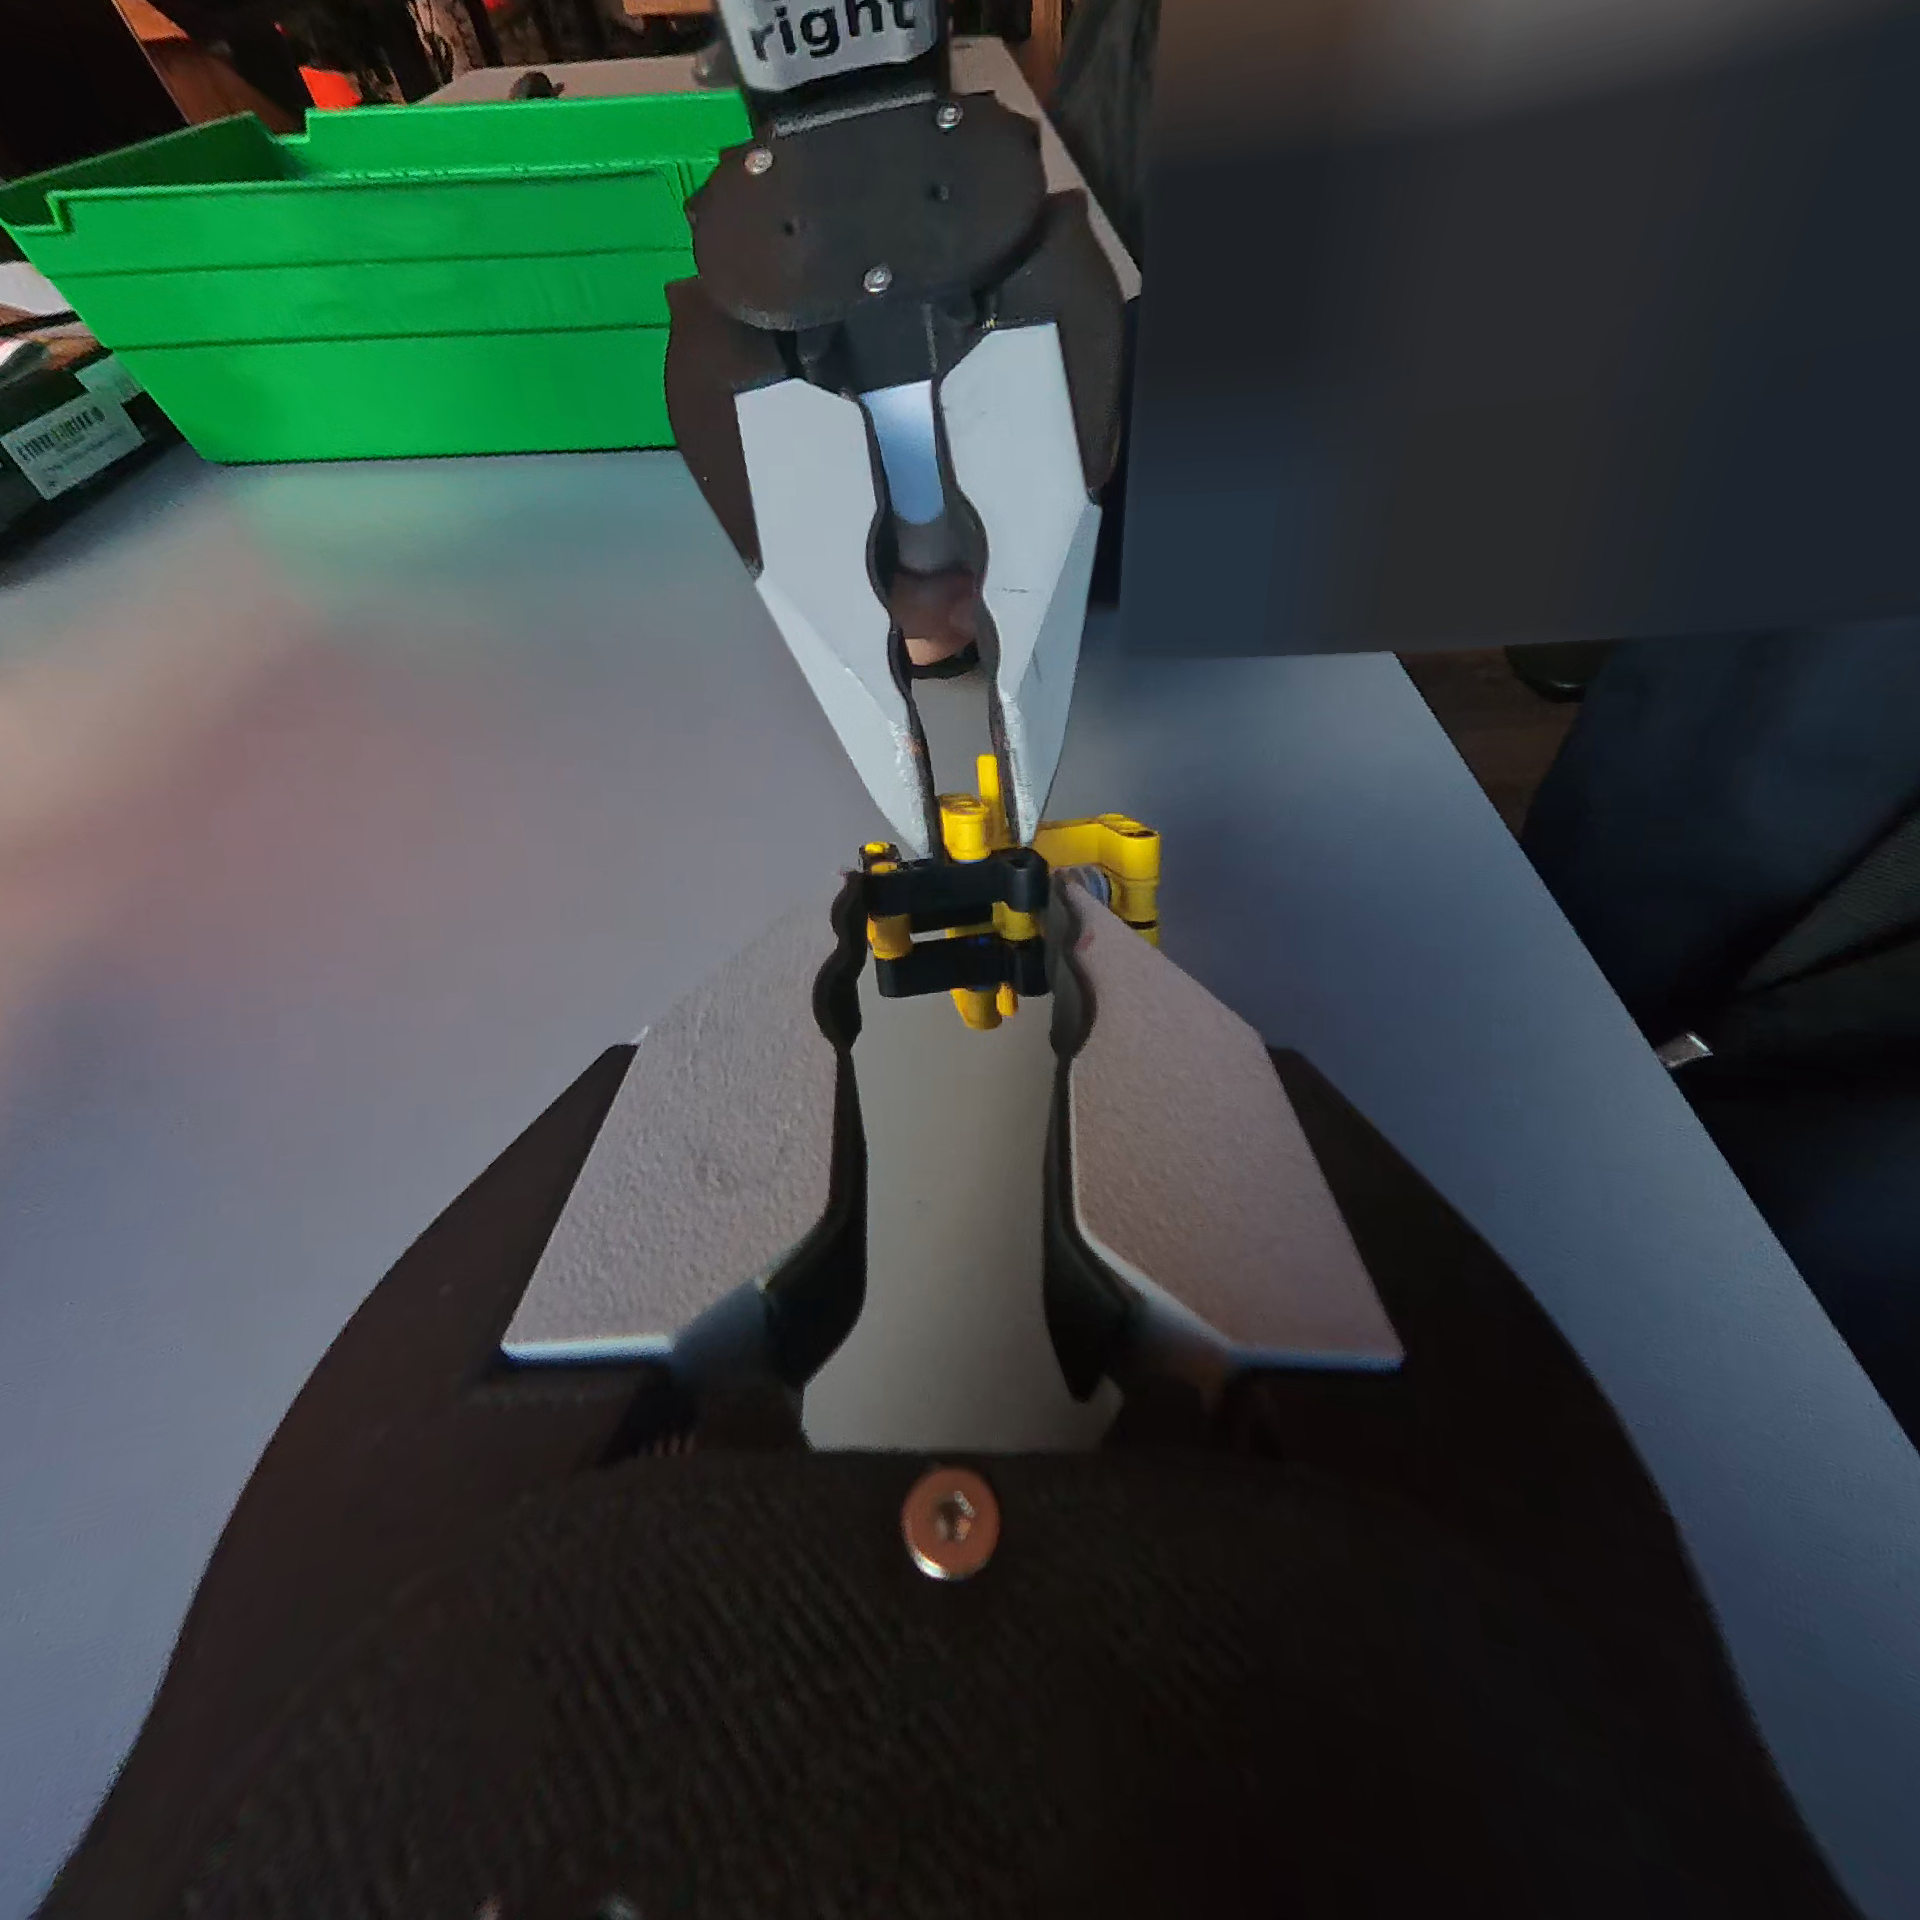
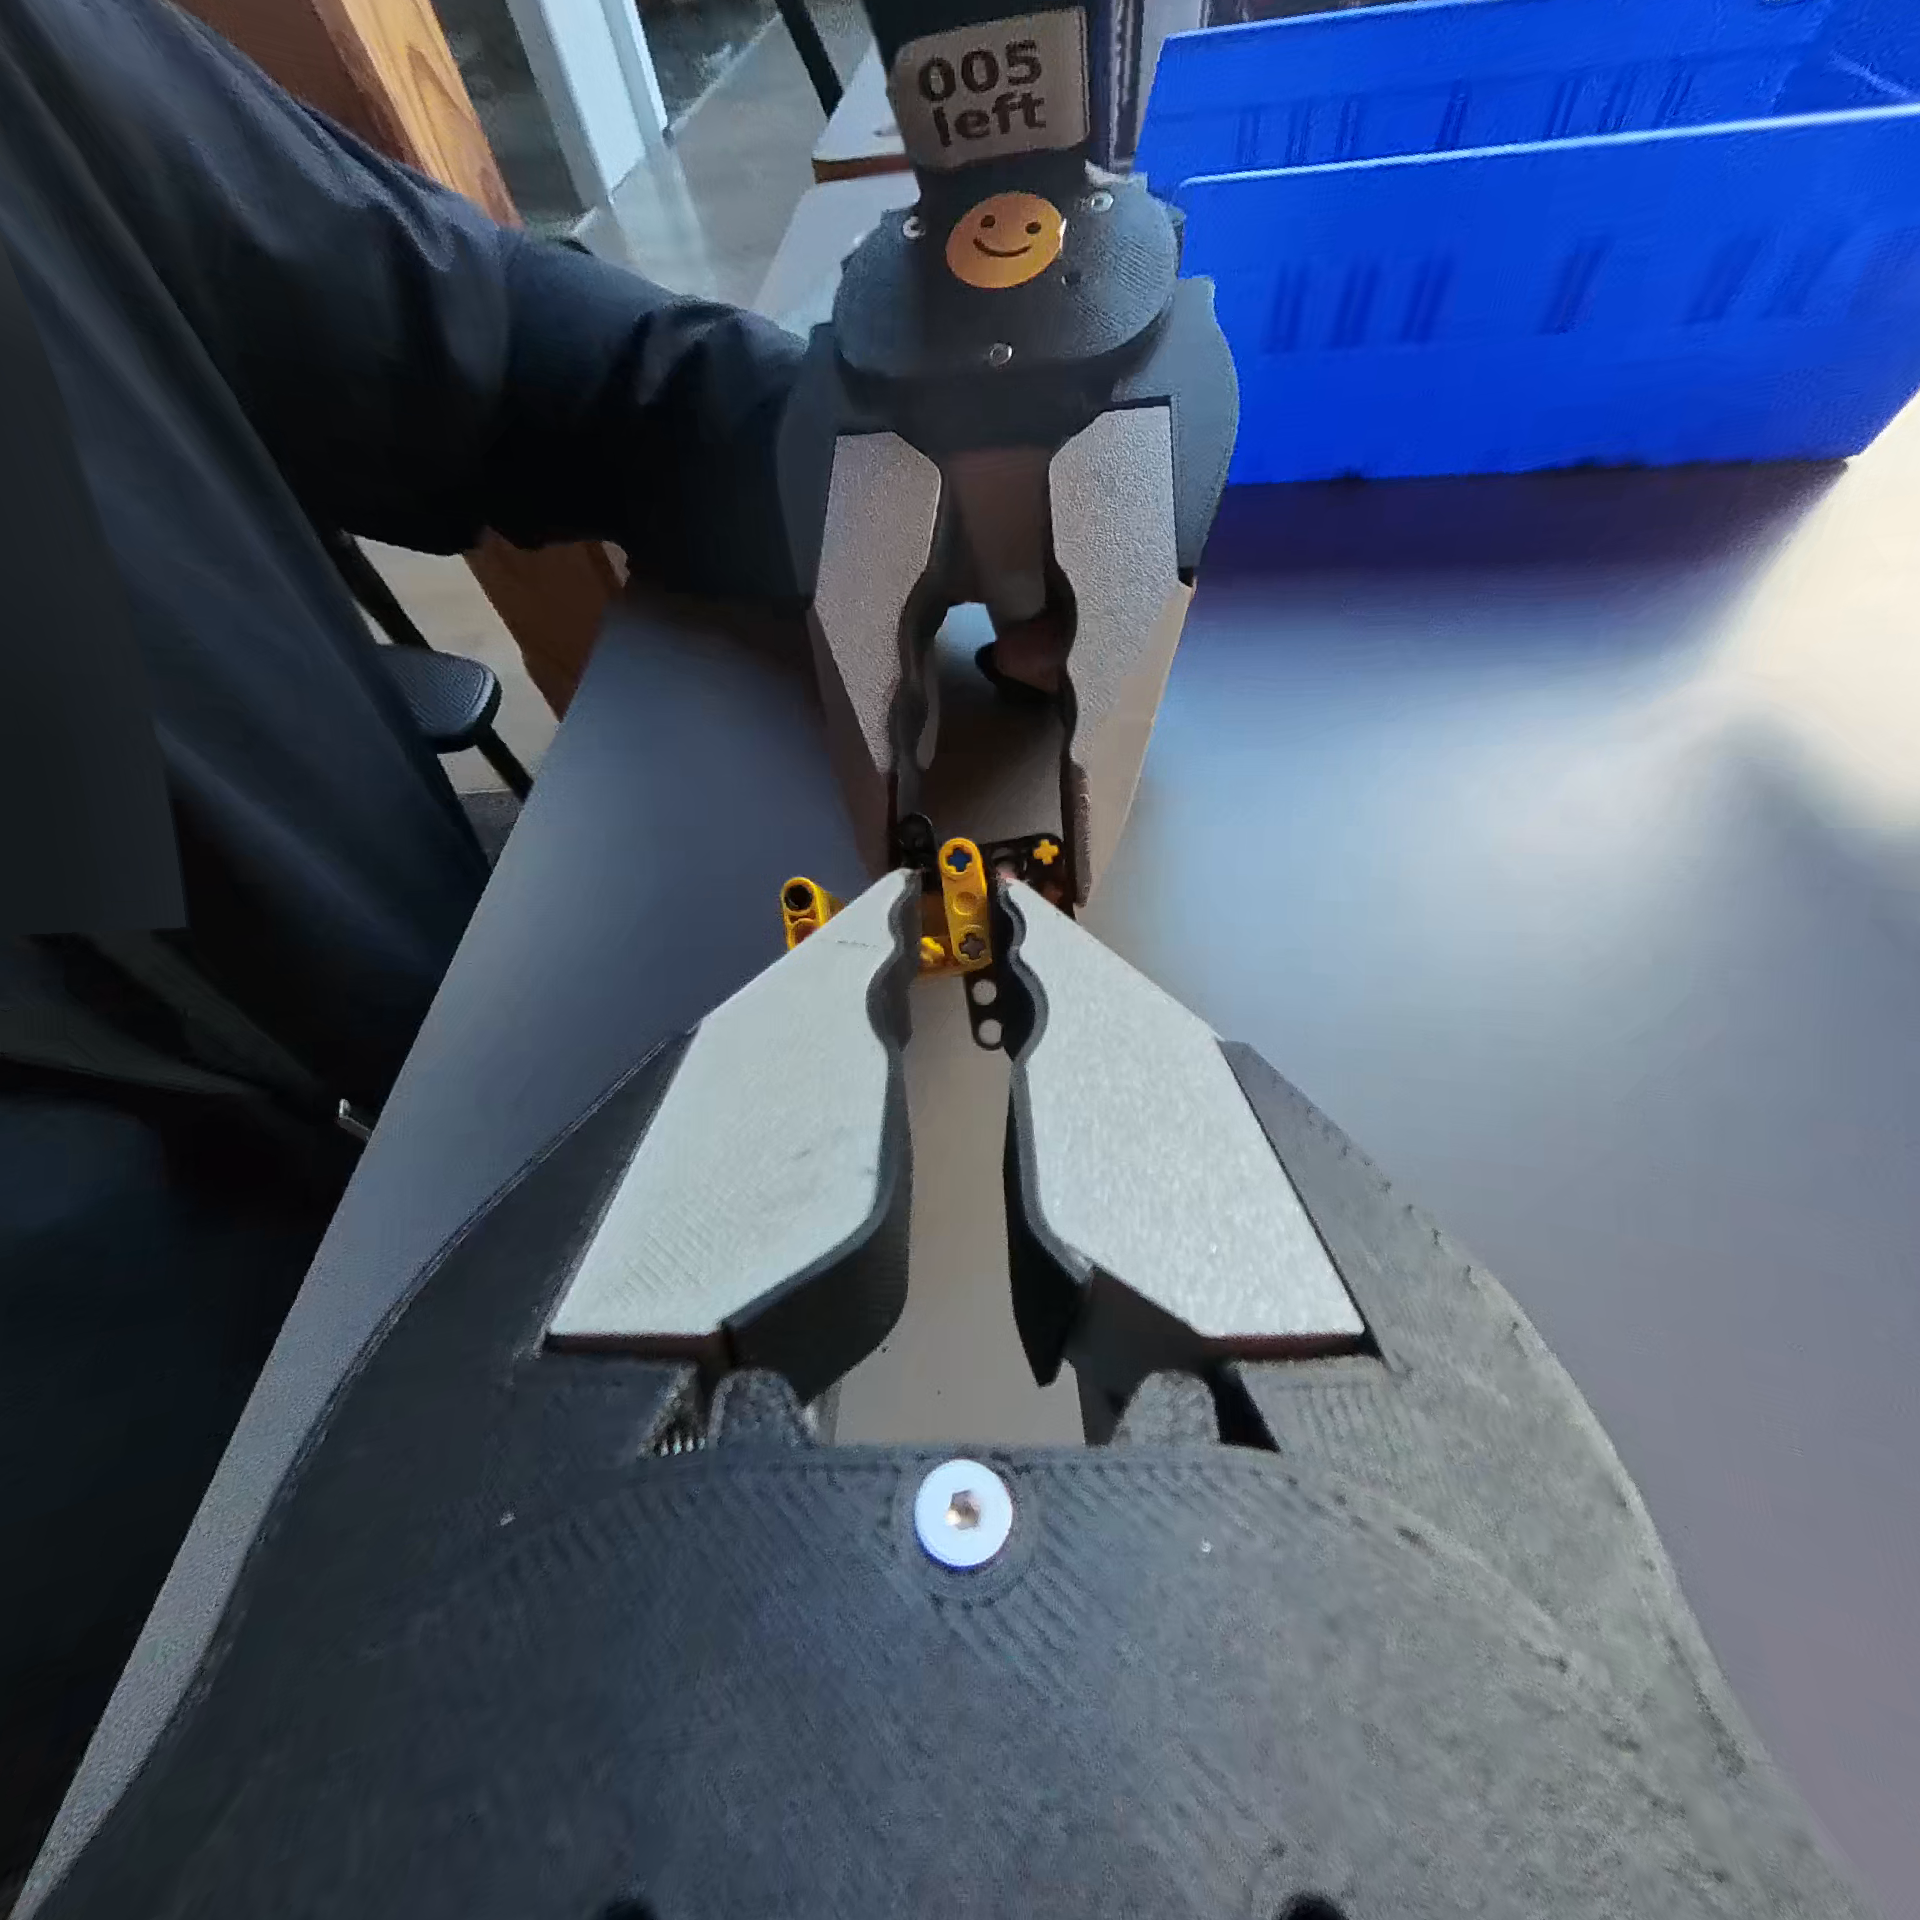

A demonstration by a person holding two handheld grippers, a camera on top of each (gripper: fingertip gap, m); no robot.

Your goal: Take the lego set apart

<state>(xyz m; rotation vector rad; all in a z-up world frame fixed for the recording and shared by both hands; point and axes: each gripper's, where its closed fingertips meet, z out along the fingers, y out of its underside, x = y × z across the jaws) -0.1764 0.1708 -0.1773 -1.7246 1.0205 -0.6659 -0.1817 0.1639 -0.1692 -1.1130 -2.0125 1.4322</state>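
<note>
Left wrist view: both grippers, left (image 1: pixel 954 935) and right (image 1: pixel 975 831), clamp the lego (image 1: pixel 961 920); green bins' (image 1: pixel 395 312) contents hidden.

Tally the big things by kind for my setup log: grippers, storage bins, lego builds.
Grippers: 2, left gripper and right gripper
Bins: 2, green bin and blue bin
Lego build: 1, held between both grippers
Total: 5

We are looking at each hand-held gripper: left (image 1: pixel 951 920) and right (image 2: pixel 956 914) are both showing a black ribbed printed body, grey wedge fingers (image 1: pixel 717 1143) with wavy black inner edges, and a central screw (image 2: pixel 963 1512). A dark sleeve (image 2: pixel 436 364) is covering the arm.
</note>
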